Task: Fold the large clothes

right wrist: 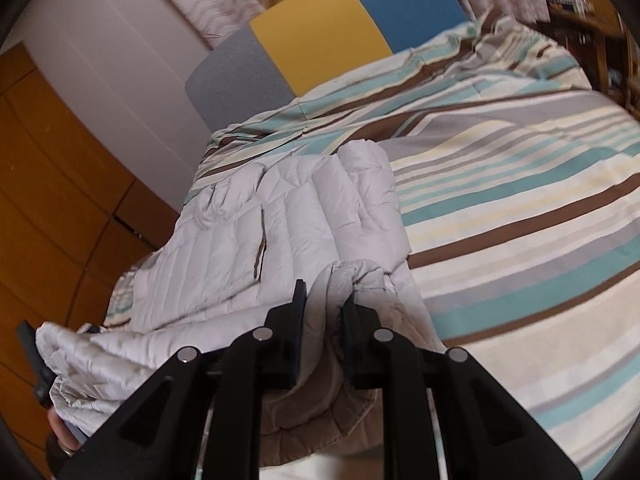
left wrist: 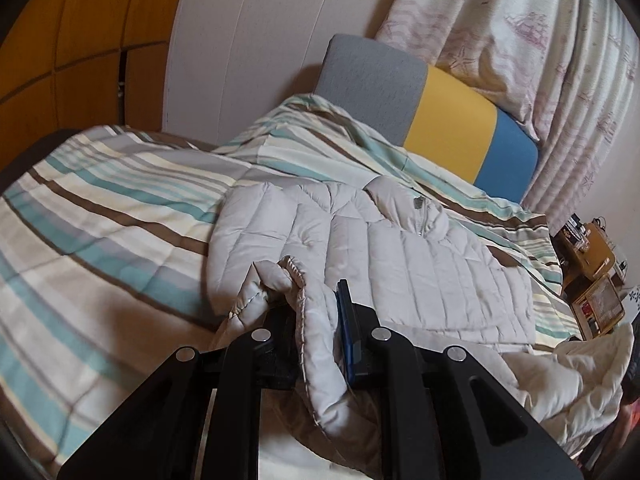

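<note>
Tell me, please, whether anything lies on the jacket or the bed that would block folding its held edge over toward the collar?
Nothing visible does. Both the left gripper and the right gripper are shut on the hem of the pale quilted jacket. Its body lies bare up to the collar, and the striped bedspread around it carries nothing else.

Open striped bedspread [right wrist: 520, 208] beside the jacket [right wrist: 320, 208]; headboard [left wrist: 452, 120] beyond.

— What covers the bed?
— A striped quilt [left wrist: 120, 208] in teal, brown, cream and grey, rumpled near the headboard [left wrist: 432, 120], which has grey, yellow and blue panels.
— Behind that?
— A patterned curtain [left wrist: 540, 40] and a white wall [left wrist: 256, 40]; orange wooden cabinet doors [right wrist: 48, 184] alongside, and a cluttered wooden shelf [left wrist: 592, 280] by the bed.
</note>
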